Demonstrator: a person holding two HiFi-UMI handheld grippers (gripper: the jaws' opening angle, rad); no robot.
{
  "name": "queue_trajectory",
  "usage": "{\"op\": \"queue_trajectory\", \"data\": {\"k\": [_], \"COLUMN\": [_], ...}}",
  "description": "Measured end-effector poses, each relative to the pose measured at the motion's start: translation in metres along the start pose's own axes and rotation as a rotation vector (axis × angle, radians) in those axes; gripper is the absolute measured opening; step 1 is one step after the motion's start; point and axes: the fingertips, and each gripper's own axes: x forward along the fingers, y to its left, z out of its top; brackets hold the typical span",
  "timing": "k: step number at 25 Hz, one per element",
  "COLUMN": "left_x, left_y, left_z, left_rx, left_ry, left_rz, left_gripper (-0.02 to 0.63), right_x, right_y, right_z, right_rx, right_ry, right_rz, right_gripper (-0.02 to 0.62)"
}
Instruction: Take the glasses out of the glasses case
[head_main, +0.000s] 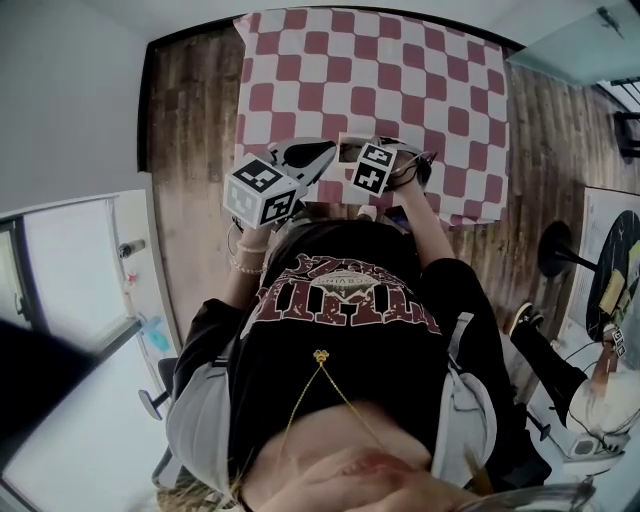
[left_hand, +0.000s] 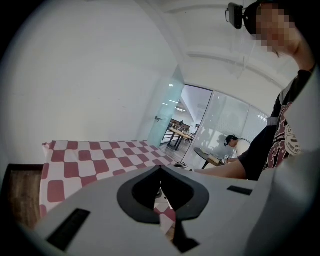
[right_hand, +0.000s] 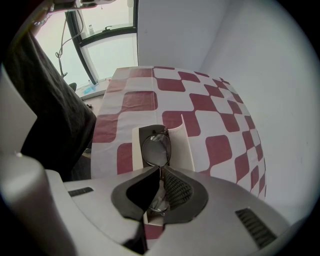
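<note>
Lengthwise along jaws, glasses (right_hand: 156, 149), right hand-held gripper (right_hand: 160, 170) clamped

Head view overhead, steep — gripper views low, close; checkered cloth (head_main: 400, 80) shared.

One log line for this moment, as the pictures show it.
right gripper: shut on glasses | glasses: at open case | left gripper: shut, empty | surface: checkered cloth

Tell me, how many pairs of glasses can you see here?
1. The glasses sit at the open case on the checked cloth, their bridge pinched by the jaws of the right gripper. No other pair shows.
</note>
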Motion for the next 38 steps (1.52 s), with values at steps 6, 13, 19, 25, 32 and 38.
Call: {"op": "queue_trajectory", "data": {"k": [6,13,19,25,32,38], "left_x": [0.001,0.003,0.003,0.002,0.003,0.006], "left_y": [-0.002,-0.007,-0.005,-0.002,-0.002,0.001], "left_z": [0.000,0.001,0.001,-0.001,-0.004,-0.011], "left_rx": [0.009,0.024,0.018,0.011,0.005,-0.012], "left_ry": [0.008,0.025,0.035,0.052,0.059,0.052], "left_rz": [-0.015,-0.033,-0.027,-0.023,-0.021,-0.025], "left_gripper": [0.000,0.000,0.000,0.000,0.000,0.000], "right_x": [0.000,0.000,-0.003,-0.006,-0.009,-0.018], "right_y": [0.000,0.000,-0.001,-0.004,-0.005,-0.009], "right_z": [0.000,0.001,0.001,0.001,-0.002,-0.006], "right_rx": [-0.003,0.005,0.013,0.056,0.061,0.105], "right_ry": [-0.007,-0.015,-0.050,-0.091,-0.108,-0.133], "right_rz": [-0.004,-0.009,-0.031,-0.064,-0.078,-0.100], "right_gripper": [0.028,0.028,0.028,0.028,0.027,0.026]}}
